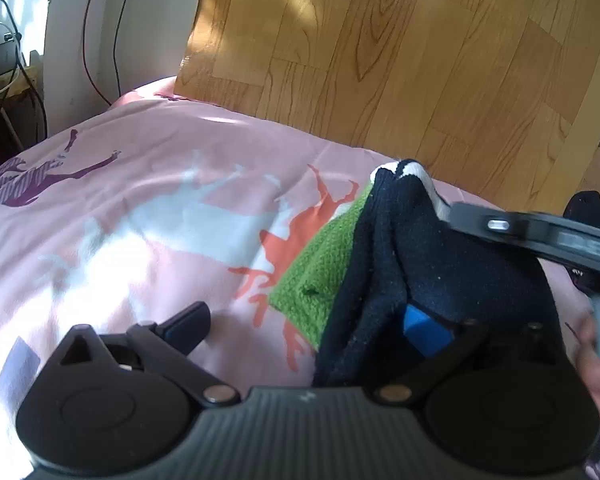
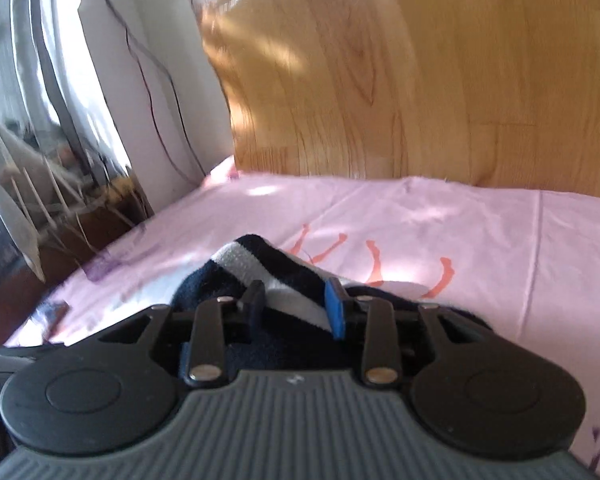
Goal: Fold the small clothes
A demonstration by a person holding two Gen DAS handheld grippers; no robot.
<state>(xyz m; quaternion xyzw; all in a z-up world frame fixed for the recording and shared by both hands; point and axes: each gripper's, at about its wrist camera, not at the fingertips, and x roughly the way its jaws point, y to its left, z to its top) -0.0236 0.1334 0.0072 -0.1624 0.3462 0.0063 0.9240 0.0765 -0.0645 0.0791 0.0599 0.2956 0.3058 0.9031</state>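
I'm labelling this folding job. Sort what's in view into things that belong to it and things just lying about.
Belongs to the job:
dark sock, clamped in the right gripper
green cloth beside it
left gripper, open, sock draped over one finger

Just there:
pink bedsheet
cables by the wall
wooden boards

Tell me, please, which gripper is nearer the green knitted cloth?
Left. The left gripper sits open just before the green knitted cloth; the right gripper holds the navy striped sock beside it.

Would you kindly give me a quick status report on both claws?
Left claw open, dark sock draped over one finger. Right claw shut on its striped cuff. Green cloth underneath.
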